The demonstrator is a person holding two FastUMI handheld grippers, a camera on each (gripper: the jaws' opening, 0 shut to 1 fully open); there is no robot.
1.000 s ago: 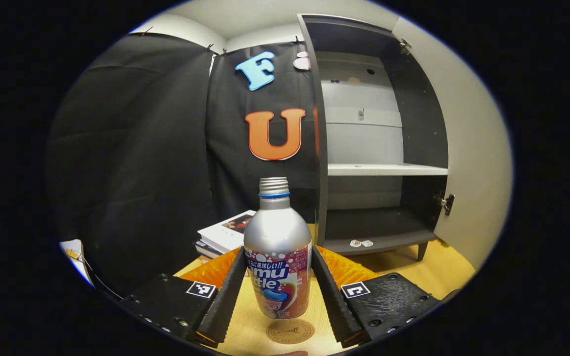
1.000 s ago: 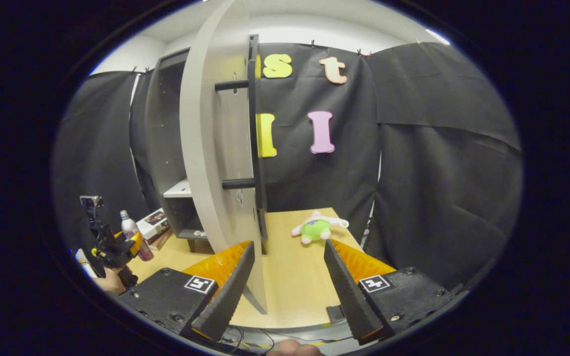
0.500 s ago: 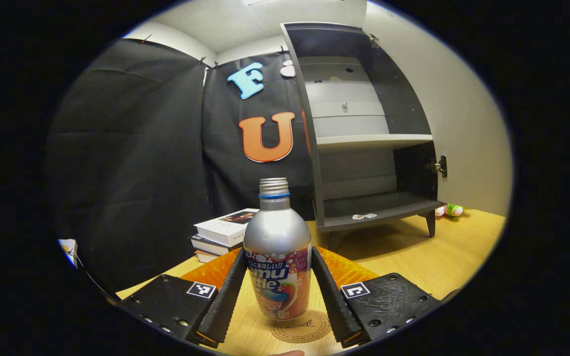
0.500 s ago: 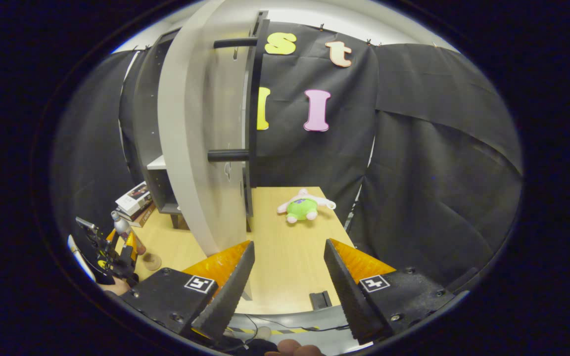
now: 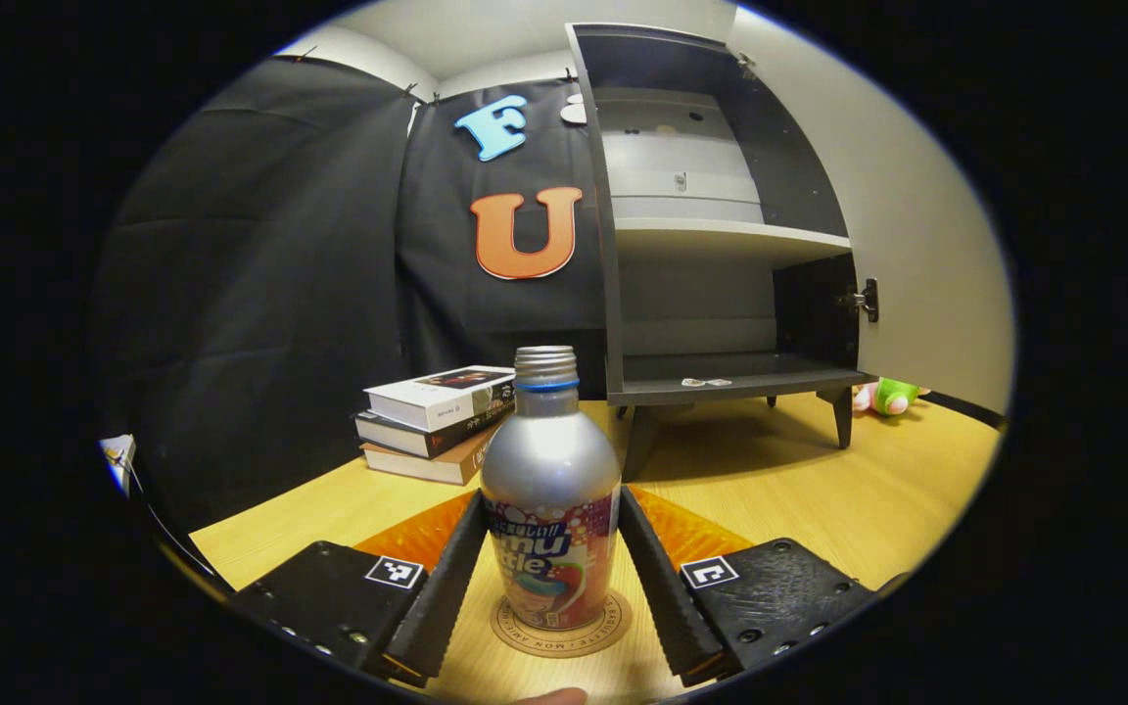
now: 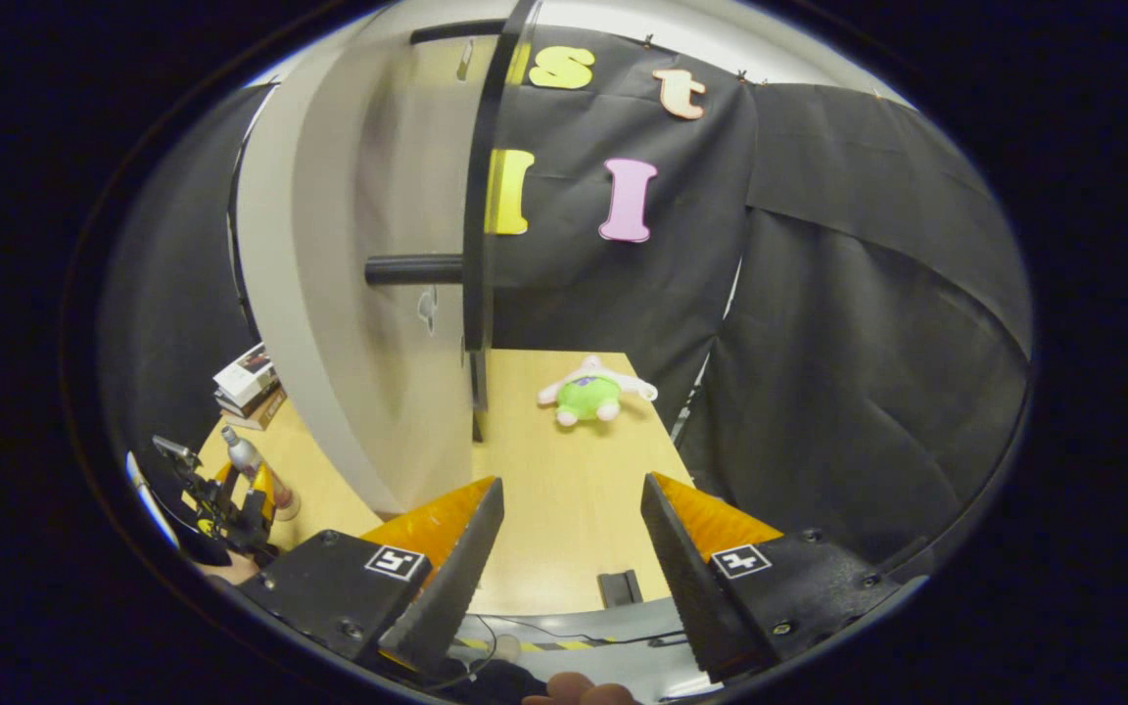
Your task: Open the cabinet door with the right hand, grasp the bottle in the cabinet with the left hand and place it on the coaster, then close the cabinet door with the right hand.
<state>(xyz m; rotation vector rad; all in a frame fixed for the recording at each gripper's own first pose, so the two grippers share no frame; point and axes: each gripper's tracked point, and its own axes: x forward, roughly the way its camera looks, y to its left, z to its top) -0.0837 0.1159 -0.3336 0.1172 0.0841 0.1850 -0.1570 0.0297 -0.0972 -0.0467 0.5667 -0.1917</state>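
While the bottle (image 5: 550, 499) stands upright on the coaster (image 5: 561, 627), the left gripper (image 5: 550, 573) has both fingers against its sides low on the label, so it's clamped on the bottle. Bottle base looks seated on the coaster, roughly centred; coaster rim shows in front of the base and to either side. Bottle's long axis is vertical, neck up between the fingers.

Placement looks done bar the release. Left hand's next job, as I read it: let go and back straight out along the fingers, away from the bottle, without tipping it.

Everything relative to the cabinet (image 5: 721, 245): bottle and coaster sit on the table (image 5: 877, 490) out in front of its open front, toward its left edge. Book stack (image 5: 437, 421) is just left of the cabinet. Lower shelf (image 5: 721, 377) holds no bottle.

Cabinet door (image 6: 349, 294) is swung wide open, handle (image 6: 412, 269) sticking out from its face. Right gripper (image 6: 569, 558) is spread wide, holding nothing, just in front of the door's lower edge, with the handle up and to the left of its fingers. Right hand is clearly the nearer one to the door; closing means pushing that panel back toward the cabinet. Plush toy (image 6: 588, 397) lies on the table beyond the door, on the far side from the swing as far as I can judge
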